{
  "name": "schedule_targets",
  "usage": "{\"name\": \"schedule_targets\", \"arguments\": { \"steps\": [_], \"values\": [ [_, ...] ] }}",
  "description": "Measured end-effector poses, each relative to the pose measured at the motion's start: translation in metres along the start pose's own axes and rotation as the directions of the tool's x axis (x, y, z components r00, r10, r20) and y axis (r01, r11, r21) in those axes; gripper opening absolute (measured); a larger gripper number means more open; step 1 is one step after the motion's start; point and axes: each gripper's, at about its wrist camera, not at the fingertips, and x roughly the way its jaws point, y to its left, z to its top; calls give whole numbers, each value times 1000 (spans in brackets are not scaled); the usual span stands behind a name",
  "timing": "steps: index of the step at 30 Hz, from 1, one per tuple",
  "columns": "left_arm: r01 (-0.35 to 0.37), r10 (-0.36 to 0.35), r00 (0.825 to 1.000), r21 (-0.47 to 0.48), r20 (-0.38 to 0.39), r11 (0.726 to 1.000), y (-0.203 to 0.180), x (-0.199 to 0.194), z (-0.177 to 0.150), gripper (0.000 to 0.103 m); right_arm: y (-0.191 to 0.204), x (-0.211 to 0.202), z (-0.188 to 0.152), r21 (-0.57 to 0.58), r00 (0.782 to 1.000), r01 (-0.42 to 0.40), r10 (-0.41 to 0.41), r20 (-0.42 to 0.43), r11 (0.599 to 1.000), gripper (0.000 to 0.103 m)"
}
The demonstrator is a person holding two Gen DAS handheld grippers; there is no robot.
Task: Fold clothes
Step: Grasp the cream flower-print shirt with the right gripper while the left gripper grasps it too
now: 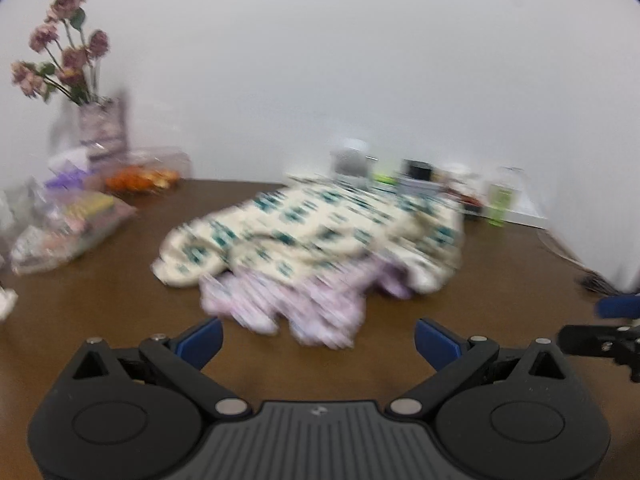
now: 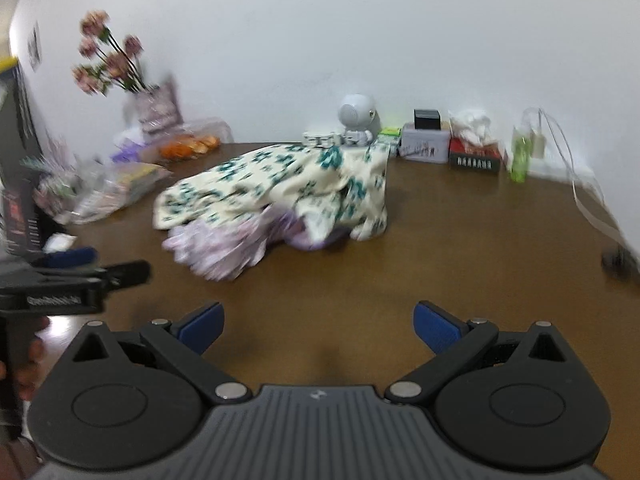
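Note:
A cream garment with teal flowers (image 1: 316,226) (image 2: 280,184) lies heaped in the middle of the brown table (image 1: 120,300) (image 2: 460,240). A pale lilac garment (image 1: 288,304) (image 2: 224,244) pokes out from under its near edge. My left gripper (image 1: 318,340) hovers open just short of the lilac cloth, with nothing between its blue pads. My right gripper (image 2: 318,324) is open too, further back from the heap. In the right wrist view the left gripper (image 2: 76,268) shows at the left edge. The right gripper (image 1: 600,328) shows at the left wrist view's right edge. Both views are blurred.
A vase of pink flowers (image 1: 100,120) (image 2: 154,108), plastic bags (image 1: 68,228) (image 2: 100,192) and oranges (image 1: 140,178) crowd the back left. A small white figure (image 2: 358,118), boxes (image 2: 424,144), a green bottle (image 2: 520,154) and a cable (image 2: 592,208) line the back right by the wall.

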Motion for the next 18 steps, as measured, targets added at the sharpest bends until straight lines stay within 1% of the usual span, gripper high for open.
{"name": "schedule_targets", "arguments": {
  "steps": [4, 6, 9, 12, 15, 17, 18],
  "values": [
    [-47, 48, 999, 49, -26, 998, 9, 43, 18, 101, 12, 58, 48, -53, 998, 42, -45, -53, 998, 103],
    [-67, 70, 997, 75, -39, 995, 13, 65, 26, 101, 16, 86, 66, -77, 994, 86, -91, -60, 993, 103],
    [-96, 104, 993, 115, -58, 989, 19, 97, 39, 100, 12, 117, 86, -112, 988, 138, -145, -52, 984, 103],
    [-81, 91, 995, 195, -42, 977, 19, 121, 42, 99, 3, 142, 98, -146, 983, 169, -178, -48, 975, 102],
    [-56, 71, 997, 293, -41, 955, 12, 145, 43, 99, -14, 167, 103, -186, 978, 186, -200, -58, 965, 95],
    [-39, 60, 997, 362, -46, 931, 5, 163, 43, 99, -23, 186, 105, -206, 975, 186, -206, -79, 961, 82],
    [-42, 64, 997, 390, -43, 920, 2, 171, 43, 99, -27, 194, 107, -210, 976, 181, -202, -85, 961, 80]
  ]
}}
